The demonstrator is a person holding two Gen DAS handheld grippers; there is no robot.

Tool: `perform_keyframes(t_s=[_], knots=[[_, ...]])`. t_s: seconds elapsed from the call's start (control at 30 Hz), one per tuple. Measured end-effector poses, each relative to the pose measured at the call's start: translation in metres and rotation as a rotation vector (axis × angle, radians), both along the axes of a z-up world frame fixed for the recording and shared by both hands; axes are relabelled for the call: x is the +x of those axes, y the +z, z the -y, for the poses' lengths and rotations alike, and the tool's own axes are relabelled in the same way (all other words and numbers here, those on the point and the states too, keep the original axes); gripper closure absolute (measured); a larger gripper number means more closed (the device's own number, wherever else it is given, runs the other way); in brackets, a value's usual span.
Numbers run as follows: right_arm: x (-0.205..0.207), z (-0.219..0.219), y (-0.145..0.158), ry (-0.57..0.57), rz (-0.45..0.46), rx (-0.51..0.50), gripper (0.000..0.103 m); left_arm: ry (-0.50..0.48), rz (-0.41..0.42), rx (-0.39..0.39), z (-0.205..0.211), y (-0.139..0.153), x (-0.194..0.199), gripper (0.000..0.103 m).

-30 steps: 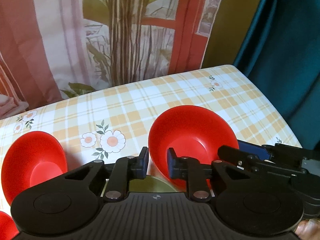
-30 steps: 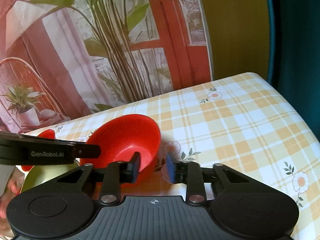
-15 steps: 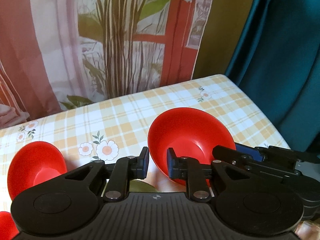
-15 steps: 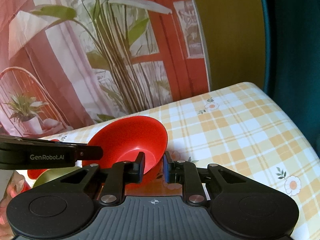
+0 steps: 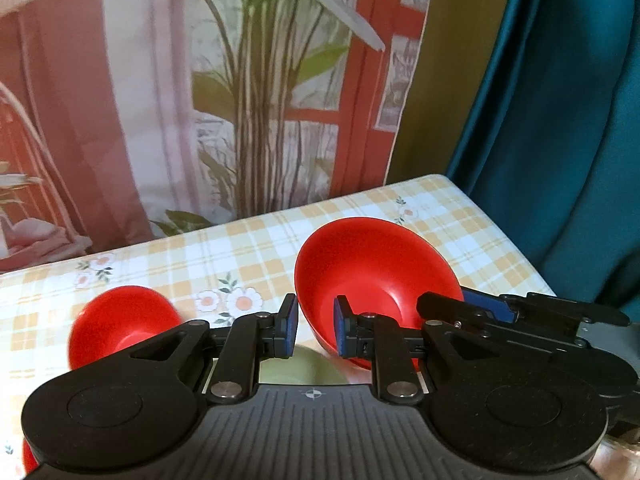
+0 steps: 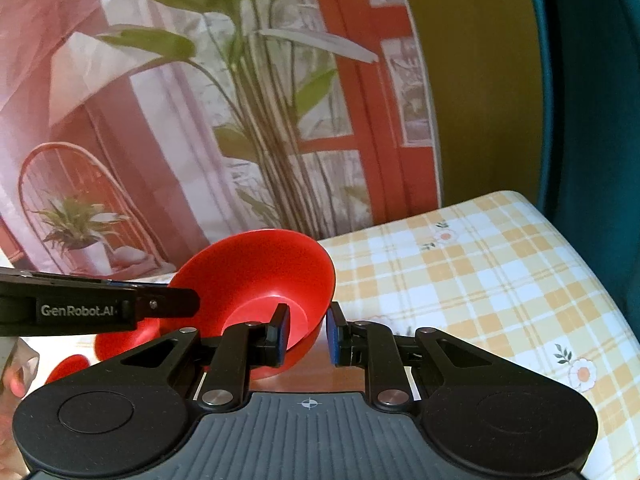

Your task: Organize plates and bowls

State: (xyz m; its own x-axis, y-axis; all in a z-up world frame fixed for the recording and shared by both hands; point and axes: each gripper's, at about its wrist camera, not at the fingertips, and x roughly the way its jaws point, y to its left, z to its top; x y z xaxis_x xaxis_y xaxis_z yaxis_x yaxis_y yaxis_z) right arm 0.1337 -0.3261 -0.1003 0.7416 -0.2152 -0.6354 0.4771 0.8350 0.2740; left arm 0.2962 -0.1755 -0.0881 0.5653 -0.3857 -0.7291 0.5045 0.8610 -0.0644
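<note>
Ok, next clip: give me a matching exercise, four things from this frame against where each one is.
Things:
1. large red bowl
2. small red bowl
3. green plate
4. teal curtain

Places:
A. resting on the checked tablecloth, left side
B. hanging past the table's right edge
C. tilted, rim between the right tool fingers
D. mostly hidden under the left tool

Pairs: 1-C, 2-A, 3-D, 4-B

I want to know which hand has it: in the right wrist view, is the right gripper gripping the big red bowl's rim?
Yes, the right gripper has one finger inside and one outside the wall of the big red bowl.
</note>
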Motion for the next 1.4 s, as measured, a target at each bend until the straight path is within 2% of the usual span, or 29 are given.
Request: perform_keyframes(t_s=[0.2,0.57,1.4], knots=[[0.008,-0.026,0.011,0.039,0.002,-0.011,0.084,0.016,0.033,0.01,-0.023,0.017,-0.02,0.083],[0.032,-0.078,0.02,0.123,-0.015,-0.021,0.083,0.075,0.05,-0.051,-0.086,0.036,-0.041,0.083],[0.105,-0.184,0.003,0.336,-0.078,-0.029,0.083,0.25,0.007,-0.122,-0.215,0.03,-0.053,0.083]])
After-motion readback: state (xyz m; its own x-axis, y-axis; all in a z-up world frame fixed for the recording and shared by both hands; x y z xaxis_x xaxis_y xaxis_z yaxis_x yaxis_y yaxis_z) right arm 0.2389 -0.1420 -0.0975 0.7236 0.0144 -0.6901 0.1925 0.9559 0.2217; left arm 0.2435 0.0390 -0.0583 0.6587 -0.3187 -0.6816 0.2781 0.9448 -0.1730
